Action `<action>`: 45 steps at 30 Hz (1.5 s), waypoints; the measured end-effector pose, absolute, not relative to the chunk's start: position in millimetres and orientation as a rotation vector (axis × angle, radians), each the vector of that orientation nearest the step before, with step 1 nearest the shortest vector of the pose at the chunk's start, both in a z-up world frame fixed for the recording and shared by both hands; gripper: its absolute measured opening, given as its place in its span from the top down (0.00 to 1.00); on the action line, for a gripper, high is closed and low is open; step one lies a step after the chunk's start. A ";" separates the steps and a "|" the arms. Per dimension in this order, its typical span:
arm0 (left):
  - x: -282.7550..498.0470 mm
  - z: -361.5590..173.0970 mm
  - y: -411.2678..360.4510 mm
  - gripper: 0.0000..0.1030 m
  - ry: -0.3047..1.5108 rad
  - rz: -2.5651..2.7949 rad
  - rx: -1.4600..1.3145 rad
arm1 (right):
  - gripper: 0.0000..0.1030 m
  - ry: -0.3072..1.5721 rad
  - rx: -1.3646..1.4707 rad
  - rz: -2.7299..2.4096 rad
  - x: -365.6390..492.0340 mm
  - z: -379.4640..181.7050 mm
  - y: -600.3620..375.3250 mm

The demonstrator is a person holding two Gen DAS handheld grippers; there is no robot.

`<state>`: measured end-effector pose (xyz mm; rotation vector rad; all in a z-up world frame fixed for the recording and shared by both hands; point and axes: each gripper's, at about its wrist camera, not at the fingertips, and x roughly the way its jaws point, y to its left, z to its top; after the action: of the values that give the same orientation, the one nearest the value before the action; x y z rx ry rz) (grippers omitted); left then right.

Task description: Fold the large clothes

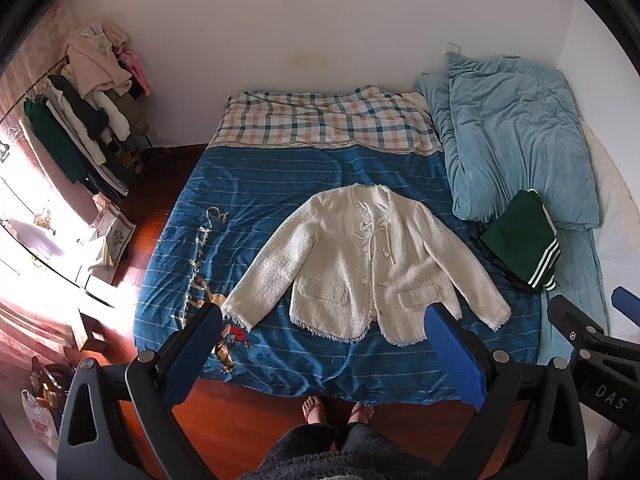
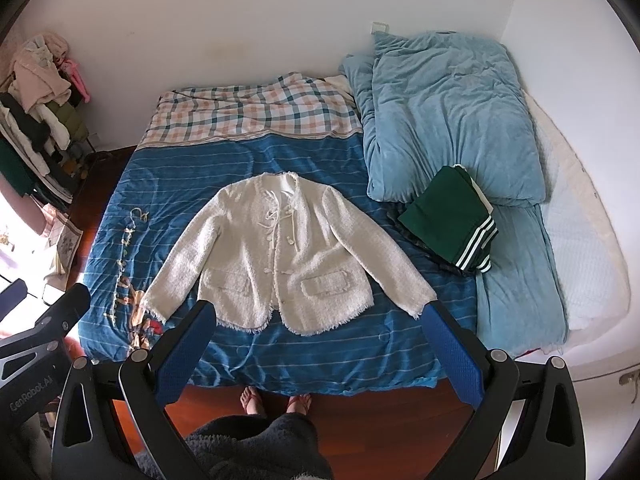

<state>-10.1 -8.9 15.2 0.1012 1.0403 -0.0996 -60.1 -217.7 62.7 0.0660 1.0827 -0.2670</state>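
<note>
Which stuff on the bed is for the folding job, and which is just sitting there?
For the job: white jacket, spread flat; left gripper and right gripper, both open.
Just sitting there: folded green garment, light blue duvet, clothes rack.

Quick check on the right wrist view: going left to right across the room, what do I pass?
Clothes rack → white jacket spread on the bed → folded green garment → light blue duvet piled by the right wall.

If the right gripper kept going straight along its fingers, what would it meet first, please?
Most likely the white jacket, near its hem, spread flat on the blue bedspread; the open right gripper holds nothing, though depth is unclear.
</note>
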 end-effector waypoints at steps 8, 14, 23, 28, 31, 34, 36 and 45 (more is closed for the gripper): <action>-10.0 18.1 -9.6 0.00 1.036 -0.101 0.097 | 0.00 1.076 0.064 -0.270 -59.1 67.4 -216.8; -10.7 22.3 -11.5 0.00 1.032 -0.103 0.092 | 0.00 1.075 0.066 -0.269 -59.9 67.9 -217.3; -10.1 26.7 -7.2 0.00 1.026 -0.107 0.082 | 0.00 1.071 0.060 -0.267 -56.8 73.3 -219.7; -10.9 25.7 -6.2 0.00 1.028 -0.109 0.081 | 0.00 1.067 0.061 -0.270 -59.4 72.3 -219.0; -10.6 26.1 -5.8 0.00 1.027 -0.109 0.079 | 0.00 1.065 0.054 -0.273 -56.8 75.1 -218.3; -10.8 26.5 -6.0 0.00 1.026 -0.109 0.078 | 0.00 1.065 0.052 -0.274 -53.4 78.1 -218.8; -11.2 25.7 -5.6 0.00 1.028 -0.109 0.079 | 0.00 1.064 0.053 -0.275 -54.5 77.6 -218.6; -8.0 25.3 -3.2 0.00 1.029 -0.117 0.078 | 0.00 1.070 0.070 -0.284 -52.5 74.8 -215.9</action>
<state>-8.0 -3.2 25.3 0.0775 1.0286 -0.1172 -52.5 -215.9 74.8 0.0704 1.0703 -0.2845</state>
